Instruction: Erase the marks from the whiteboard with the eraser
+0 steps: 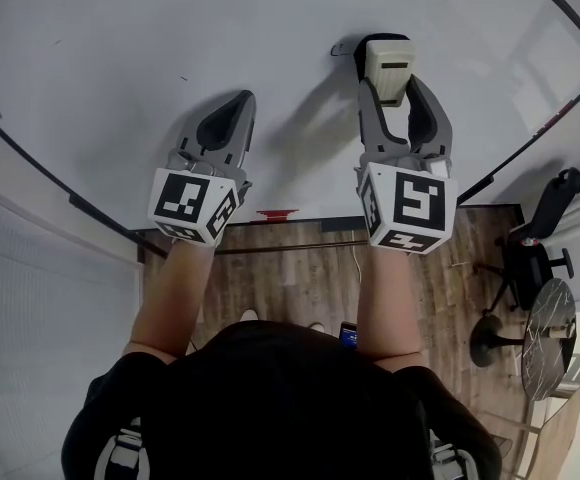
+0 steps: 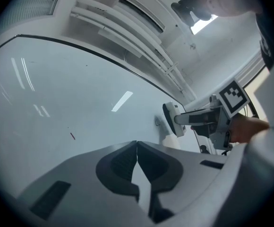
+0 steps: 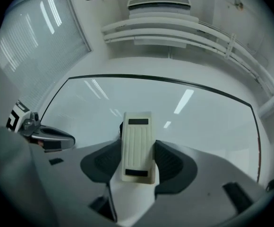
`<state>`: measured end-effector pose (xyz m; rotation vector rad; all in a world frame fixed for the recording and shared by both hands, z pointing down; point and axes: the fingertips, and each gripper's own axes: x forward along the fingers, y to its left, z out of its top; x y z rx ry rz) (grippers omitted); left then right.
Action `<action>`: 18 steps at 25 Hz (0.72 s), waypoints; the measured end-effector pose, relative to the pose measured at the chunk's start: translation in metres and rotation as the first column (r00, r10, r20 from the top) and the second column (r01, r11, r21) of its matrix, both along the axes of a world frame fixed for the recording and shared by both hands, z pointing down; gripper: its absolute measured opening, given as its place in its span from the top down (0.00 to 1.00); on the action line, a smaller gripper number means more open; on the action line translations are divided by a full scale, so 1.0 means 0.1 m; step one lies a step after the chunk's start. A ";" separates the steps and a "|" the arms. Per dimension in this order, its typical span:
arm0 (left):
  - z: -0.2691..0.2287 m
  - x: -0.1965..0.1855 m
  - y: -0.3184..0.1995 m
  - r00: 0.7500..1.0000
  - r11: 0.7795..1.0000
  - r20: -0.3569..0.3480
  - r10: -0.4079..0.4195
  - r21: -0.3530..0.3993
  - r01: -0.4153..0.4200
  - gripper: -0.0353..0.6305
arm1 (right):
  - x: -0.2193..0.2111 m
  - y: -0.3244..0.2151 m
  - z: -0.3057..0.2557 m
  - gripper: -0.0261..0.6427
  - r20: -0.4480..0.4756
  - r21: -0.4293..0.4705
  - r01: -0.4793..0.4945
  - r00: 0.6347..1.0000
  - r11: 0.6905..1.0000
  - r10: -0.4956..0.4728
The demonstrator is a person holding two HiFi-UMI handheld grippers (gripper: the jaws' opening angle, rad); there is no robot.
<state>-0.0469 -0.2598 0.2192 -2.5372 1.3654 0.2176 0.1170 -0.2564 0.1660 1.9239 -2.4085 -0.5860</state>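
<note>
whiteboard [image 1: 150, 58] upright; right gripper [image 1: 398, 96] fingers clamp eraser [image 1: 390, 68] against it.

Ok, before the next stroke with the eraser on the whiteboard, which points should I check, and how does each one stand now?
1. Cream ribbed plastic eraser gripped between the jaws of the right gripper: ok.
2. Eraser face flat against the glossy white whiteboard: cannot tell.
3. Left gripper shut, empty and apart from the eraser: ok.
4. Board free of marks: not ok. There is a short red mark on the board, and a small dark mark just beside the eraser.
</note>
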 end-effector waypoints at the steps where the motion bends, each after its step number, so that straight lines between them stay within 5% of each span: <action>1: 0.00 -0.02 0.01 1.000 1.000 -0.003 -0.002 0.001 0.002 0.94 | -0.16 0.03 -0.02 0.63 -0.043 0.007 0.010 0.999 1.000 -0.010; 8: 0.02 -0.22 -0.03 1.000 1.000 -0.025 -0.015 0.003 0.015 0.94 | -0.90 -0.14 0.08 0.63 -0.234 -0.016 0.029 0.972 0.999 -0.032; 18: 0.08 -0.26 -0.12 0.999 1.000 -0.041 -0.008 -0.005 0.008 0.94 | -0.92 -0.26 0.09 0.63 -0.258 -0.024 0.010 0.966 1.000 -0.016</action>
